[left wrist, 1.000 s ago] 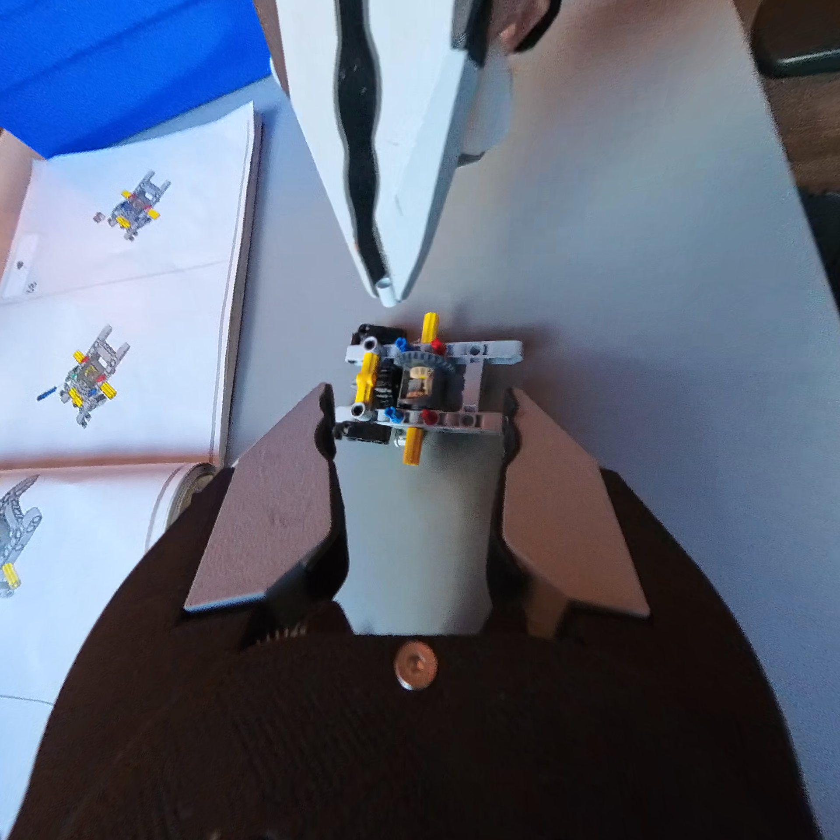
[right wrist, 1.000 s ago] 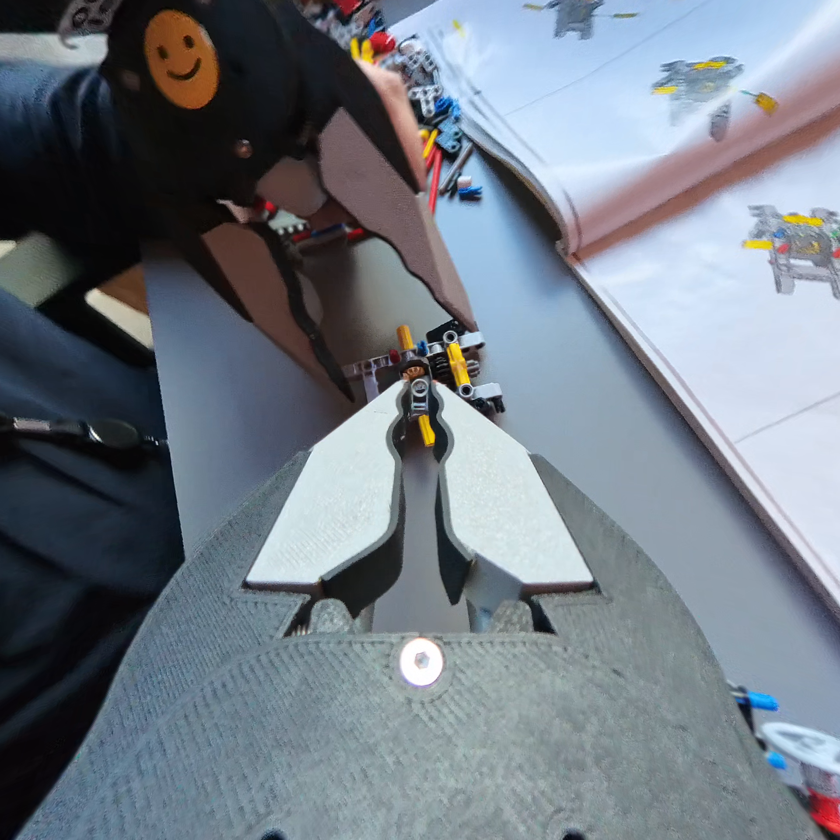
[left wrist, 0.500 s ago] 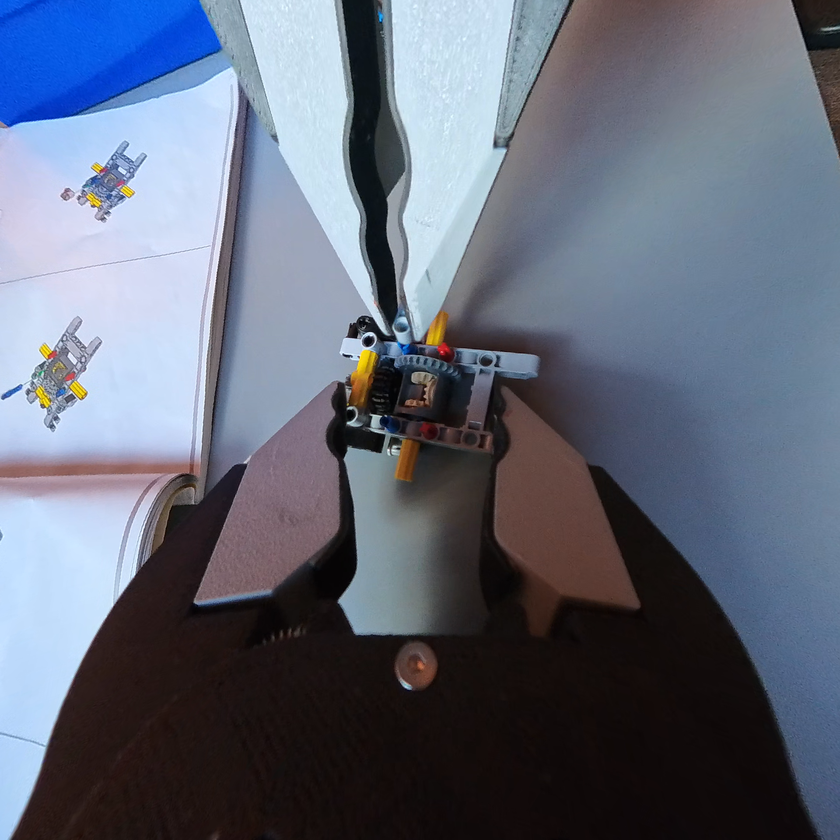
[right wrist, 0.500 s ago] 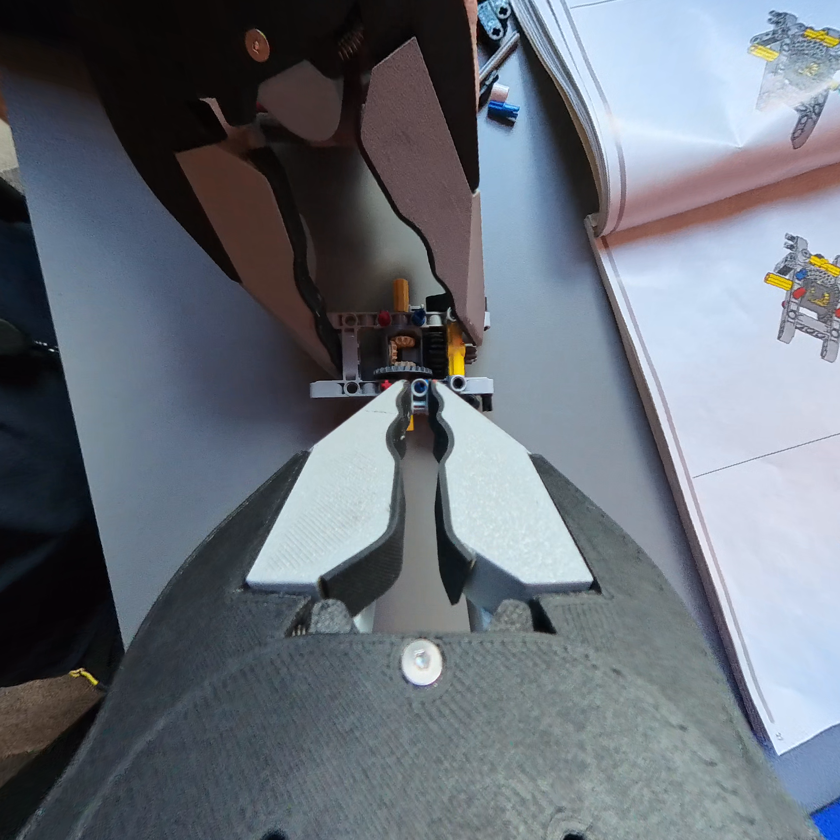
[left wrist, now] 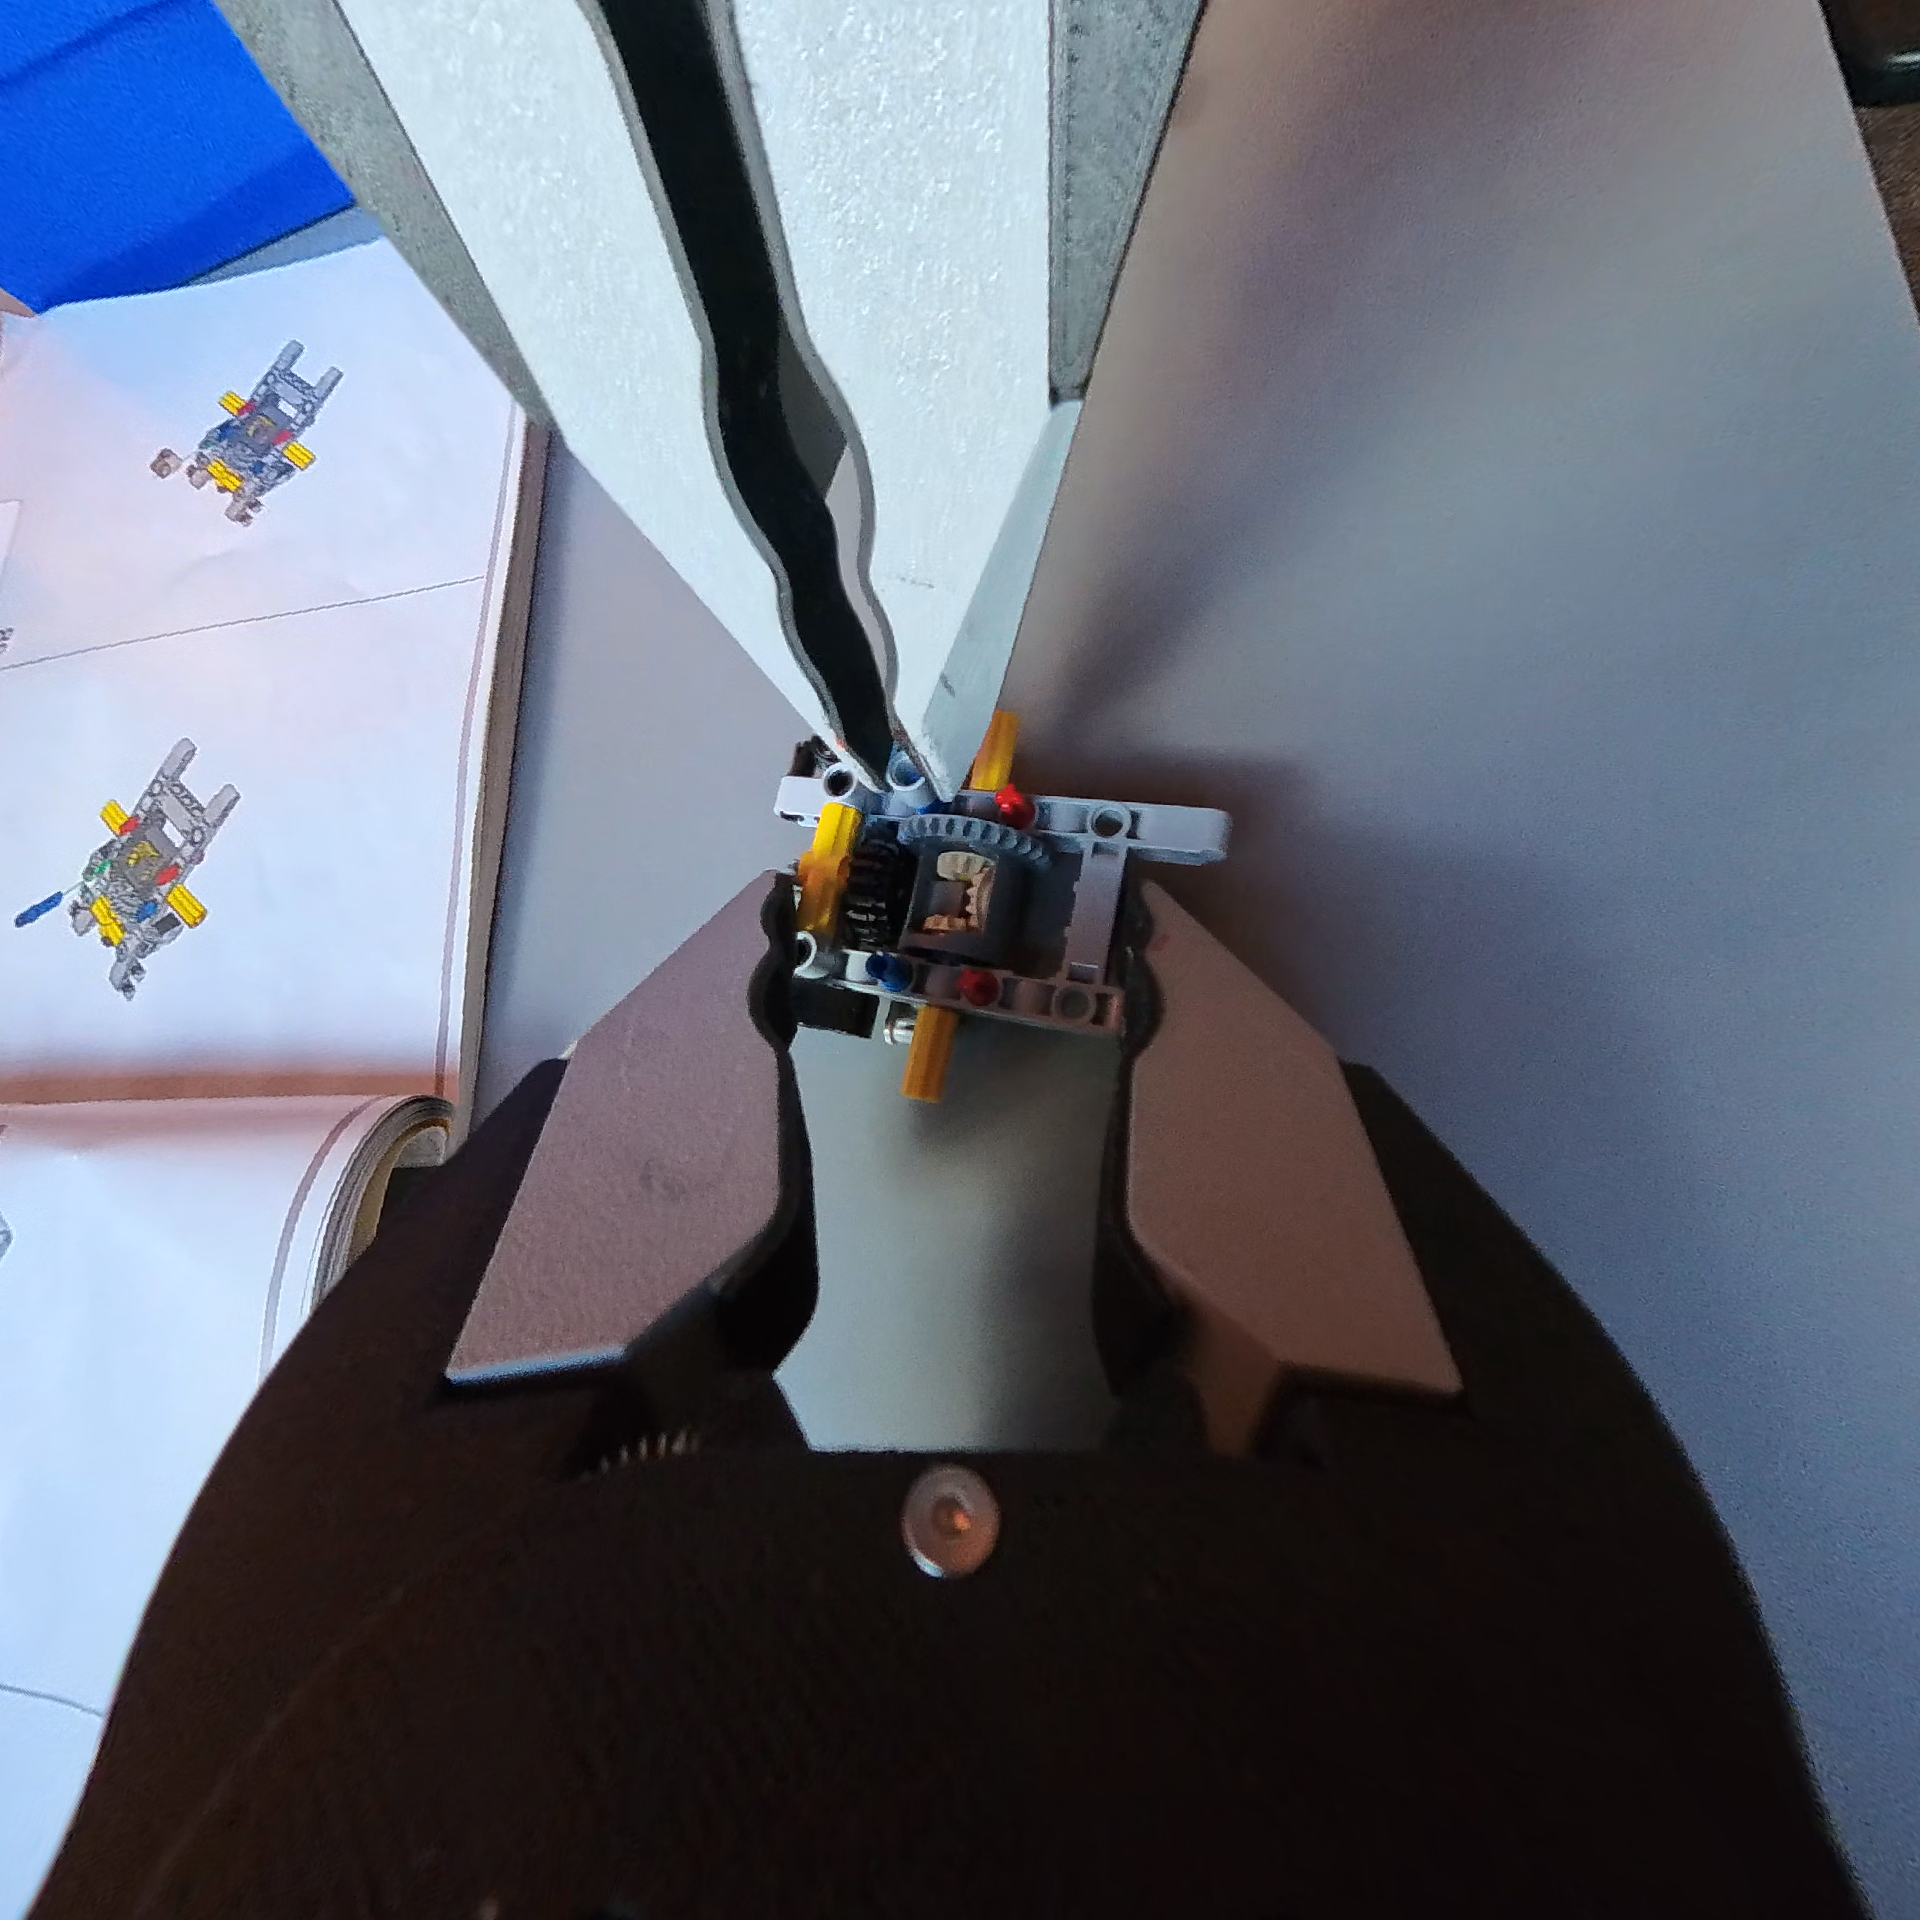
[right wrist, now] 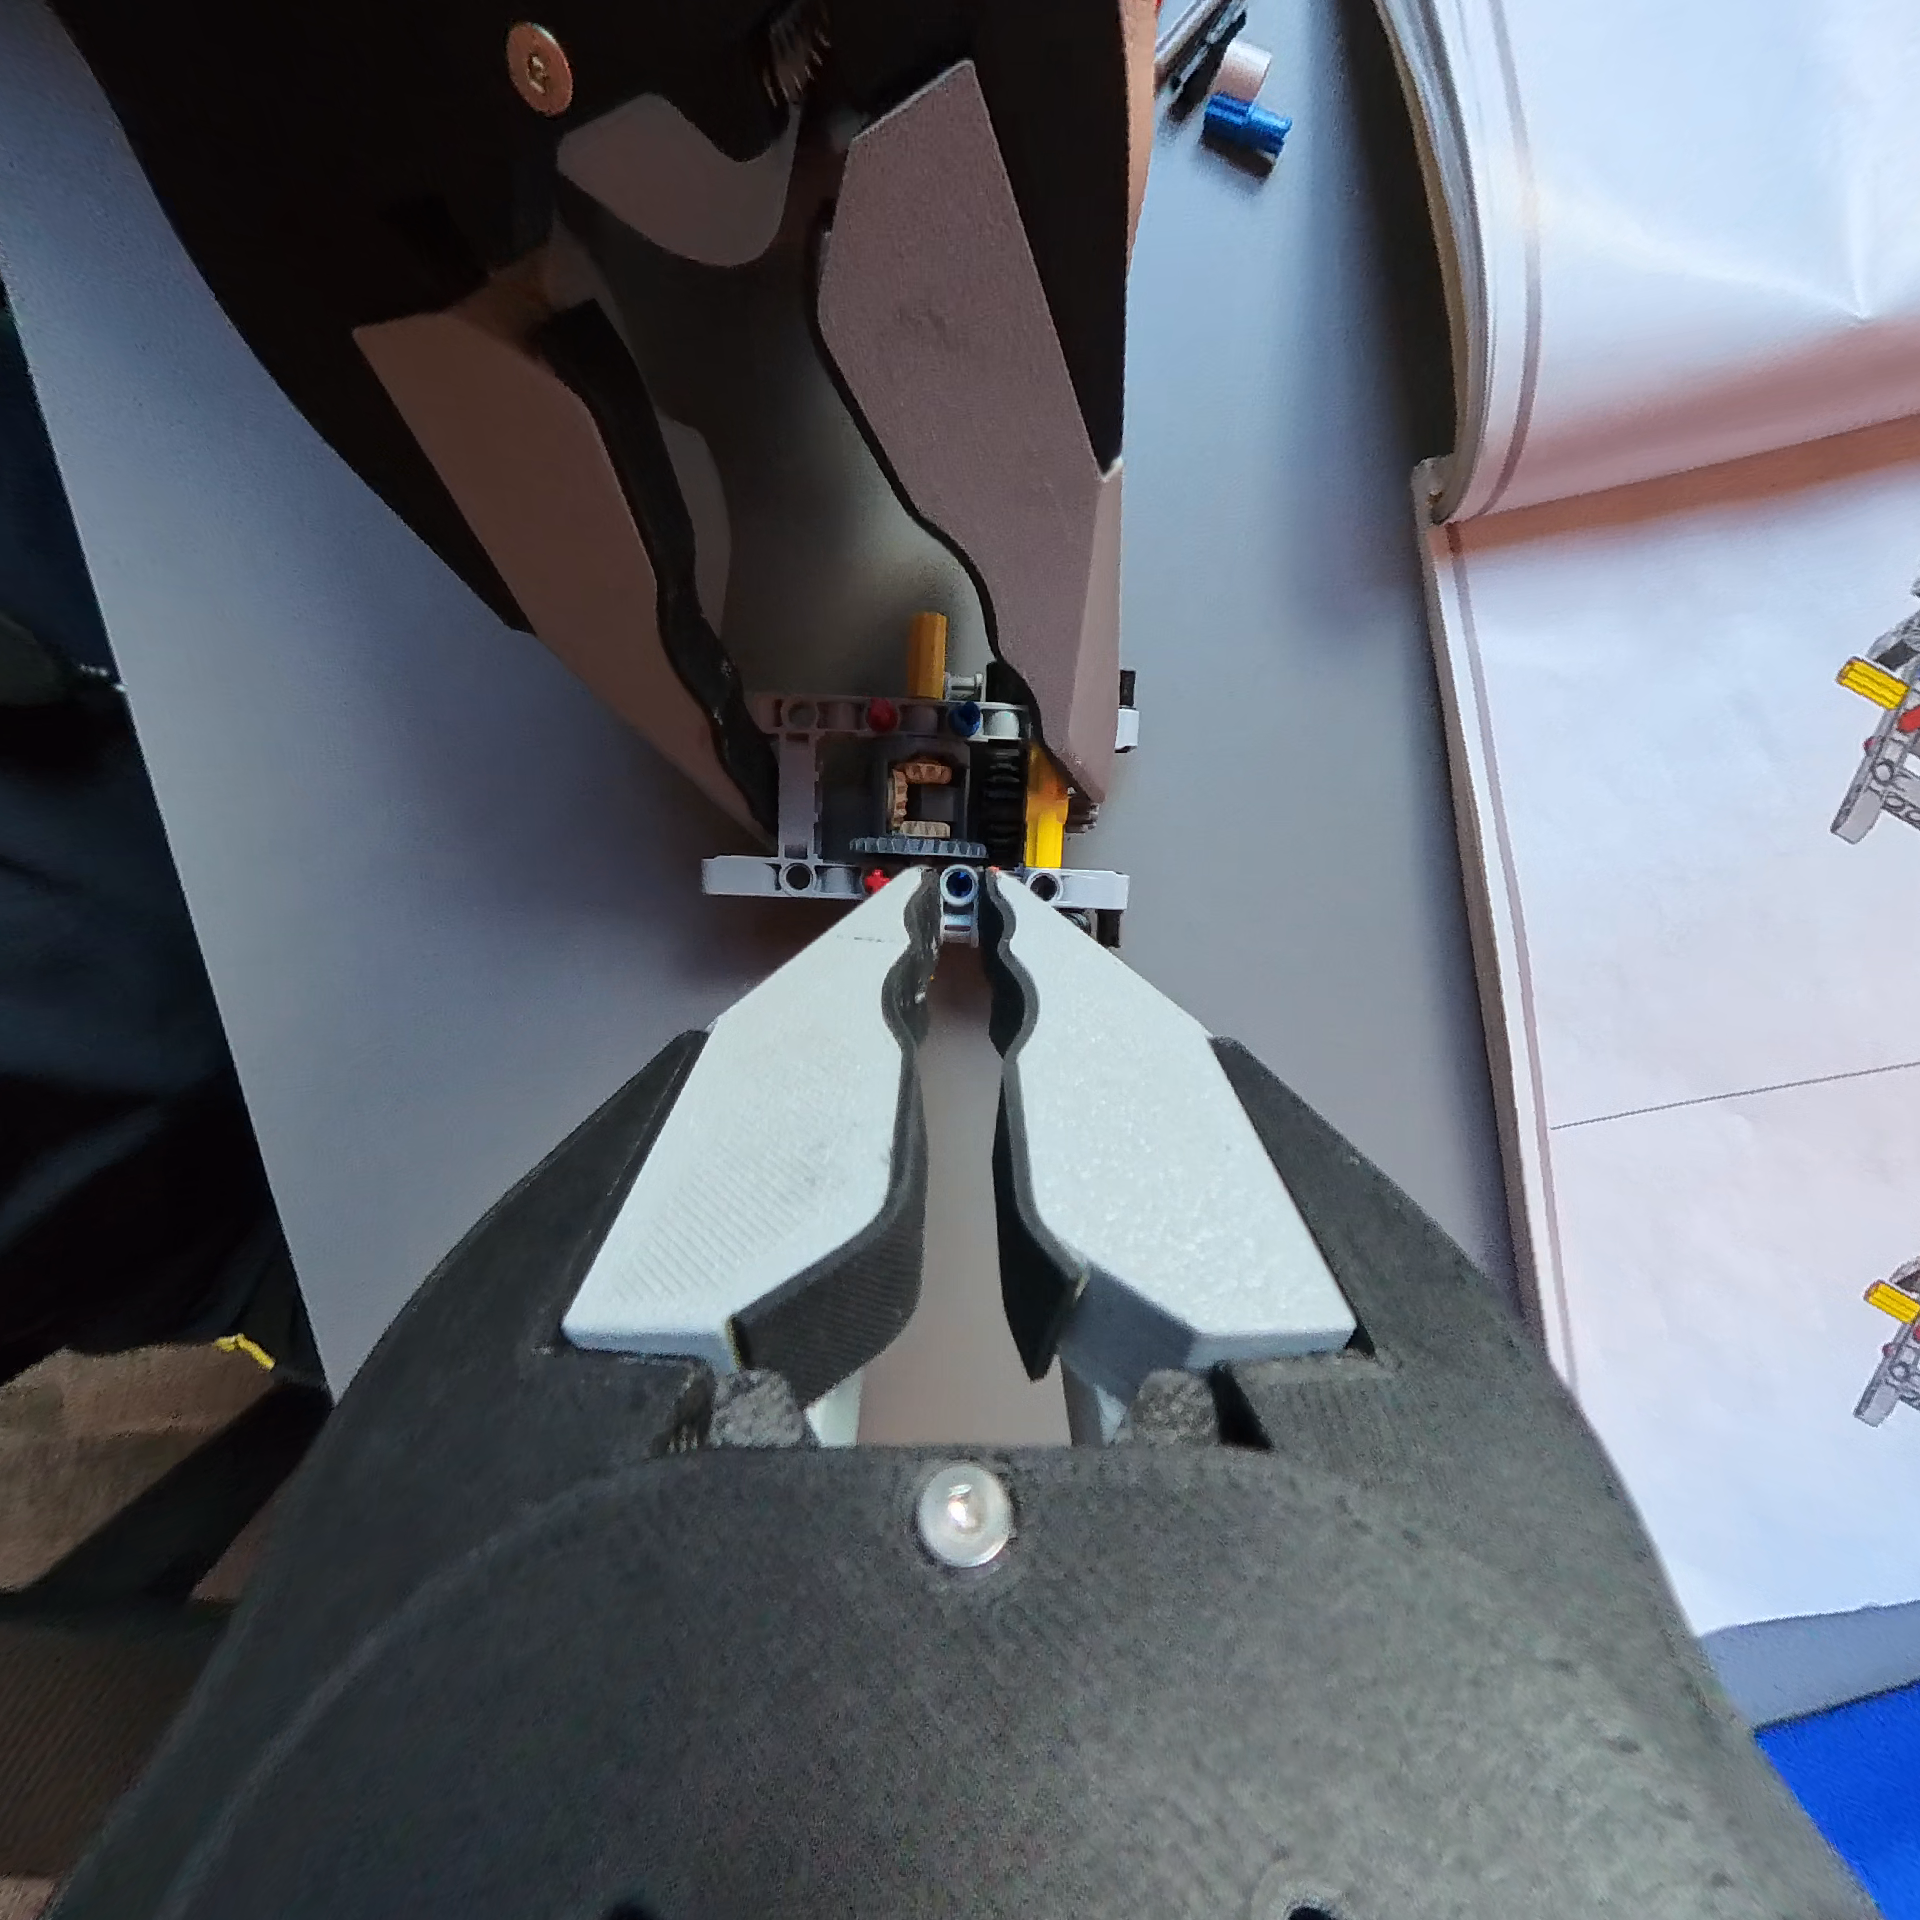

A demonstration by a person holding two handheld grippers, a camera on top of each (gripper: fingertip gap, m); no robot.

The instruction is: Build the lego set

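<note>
A small brick assembly [left wrist: 966,904] lies on the grey table [left wrist: 1507,675]: a grey beam frame around a dark gear housing, with yellow axles and red and blue pins. My left gripper [left wrist: 956,935], with dark fingers, is shut on its two sides, pads touching. It shows from the front in the right wrist view [right wrist: 909,769], clasping the assembly [right wrist: 831,790]. My right gripper [right wrist: 958,904], with pale fingers, is shut on a small light-grey connector [right wrist: 958,902] with a blue pin in it, pressed against the assembly's long beam. It also shows in the left wrist view [left wrist: 894,774].
An open instruction booklet [left wrist: 239,727] lies left of the assembly and shows at the right in the right wrist view [right wrist: 1714,779]. A loose blue pin [right wrist: 1242,125] lies near its spine. A blue surface [left wrist: 125,156] lies beyond it. The table's edge and a person's dark clothing [right wrist: 94,1039] are at the left. Only a small space, under 4 cm, lies between the two pairs of fingers.
My left jaws moved forward and closed onto the assembly's sides. My right gripper came in with the small connector, from beside the assembly to against its long beam.
</note>
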